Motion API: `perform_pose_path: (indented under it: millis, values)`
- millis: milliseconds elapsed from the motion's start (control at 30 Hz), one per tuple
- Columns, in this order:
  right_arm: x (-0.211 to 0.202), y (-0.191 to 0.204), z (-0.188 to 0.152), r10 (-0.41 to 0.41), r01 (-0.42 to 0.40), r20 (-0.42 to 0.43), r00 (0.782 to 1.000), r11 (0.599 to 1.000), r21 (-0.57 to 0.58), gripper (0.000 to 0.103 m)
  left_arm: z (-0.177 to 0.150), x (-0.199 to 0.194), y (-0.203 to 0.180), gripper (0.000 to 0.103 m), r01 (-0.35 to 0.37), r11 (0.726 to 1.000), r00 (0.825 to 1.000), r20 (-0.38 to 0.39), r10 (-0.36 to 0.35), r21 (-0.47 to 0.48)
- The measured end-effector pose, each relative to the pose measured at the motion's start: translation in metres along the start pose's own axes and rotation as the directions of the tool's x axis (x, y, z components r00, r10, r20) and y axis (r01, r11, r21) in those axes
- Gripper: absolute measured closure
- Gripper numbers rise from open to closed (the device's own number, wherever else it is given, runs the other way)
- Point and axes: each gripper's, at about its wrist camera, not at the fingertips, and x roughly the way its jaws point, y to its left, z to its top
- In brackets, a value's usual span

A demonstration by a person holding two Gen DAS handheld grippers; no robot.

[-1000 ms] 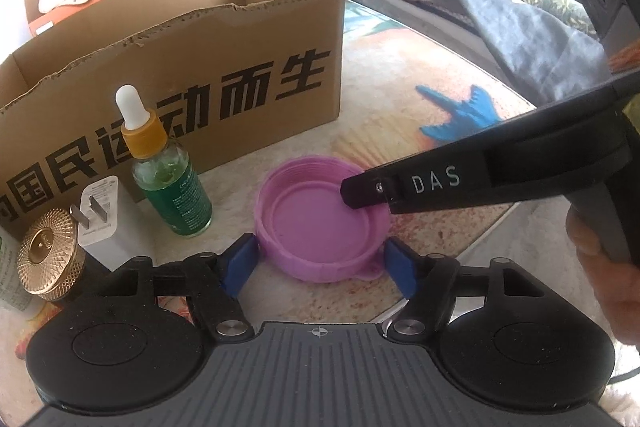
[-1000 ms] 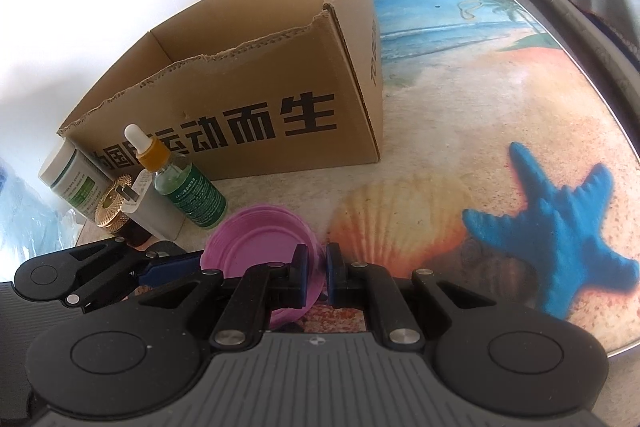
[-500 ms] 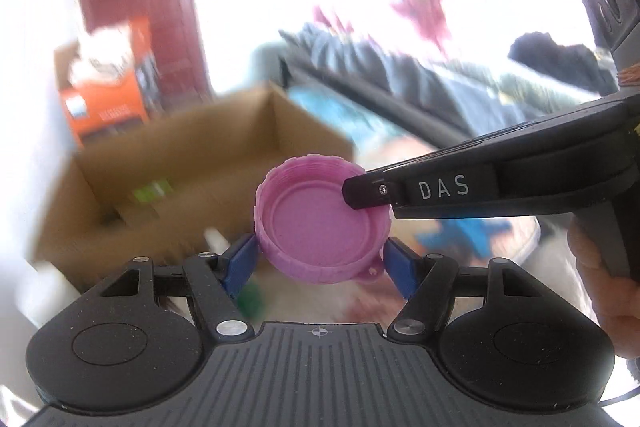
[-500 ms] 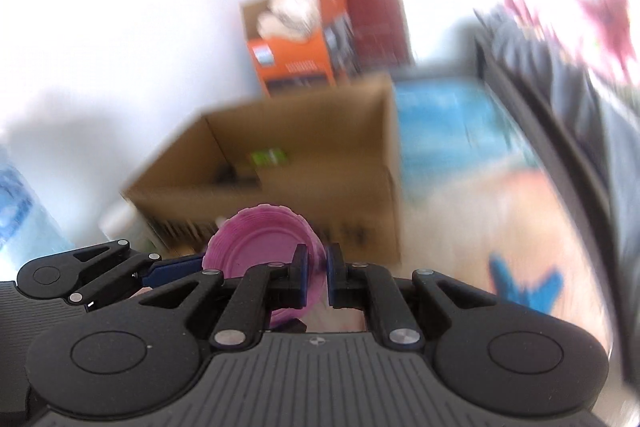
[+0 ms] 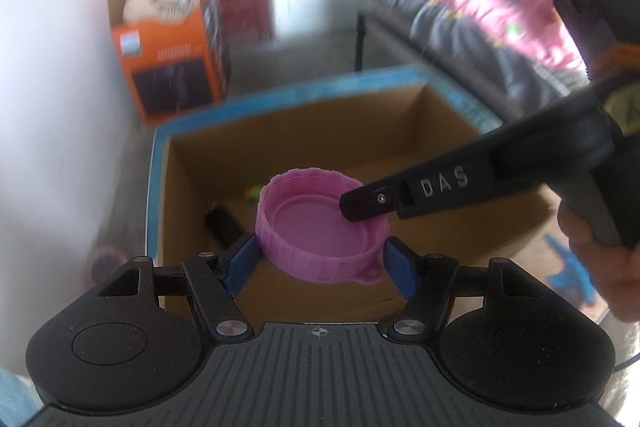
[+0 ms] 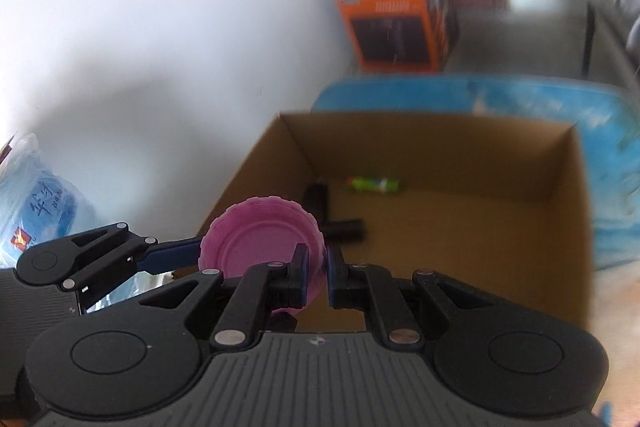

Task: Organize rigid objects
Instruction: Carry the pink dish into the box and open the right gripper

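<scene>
Above the open box, a pink lid is carried upside down by two sets of tongs at once. Left tongs: blue pads clamped on the lid's ribbed sides from both flanks. Right tongs: clenched on the lid's rim, one finger inside the hollow and one outside, reaching in from the right in the left wrist view. A hand grips the right tool's handle. Box floor: a green item and a dark item, both blurred; their kind cannot be told. The box stands on a worktop printed with a beach scene.

Risks, as judged from this pose. A double grip demands matched travel; if one hand outruns the other, the lid may twist out of the side pads or snap off the rim pinch. Unequal release is the second hazard: should the left pads let go first, the lid would hang from its rim alone and swing. Dropped from this height, the light lid could bounce, land on edge, or strike the items below.
</scene>
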Motion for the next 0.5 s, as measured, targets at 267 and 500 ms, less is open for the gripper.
perform_pose_path:
  millis: [267,500]
  values:
    - [0.072,-0.023,0.015,0.06,-0.038,-0.221,0.973,0.994,0.105,0.094,0.0,0.042,0.03,0.034,0.007,0.999,0.987,-0.159,-0.014,-0.043]
    - [0.109,-0.023,0.016,0.079,-0.041,-0.348,0.934,0.992,0.116,0.094,-0.003,0.039,0.035,0.033,-0.004,1.0,0.987,-0.164,-0.001,-0.028]
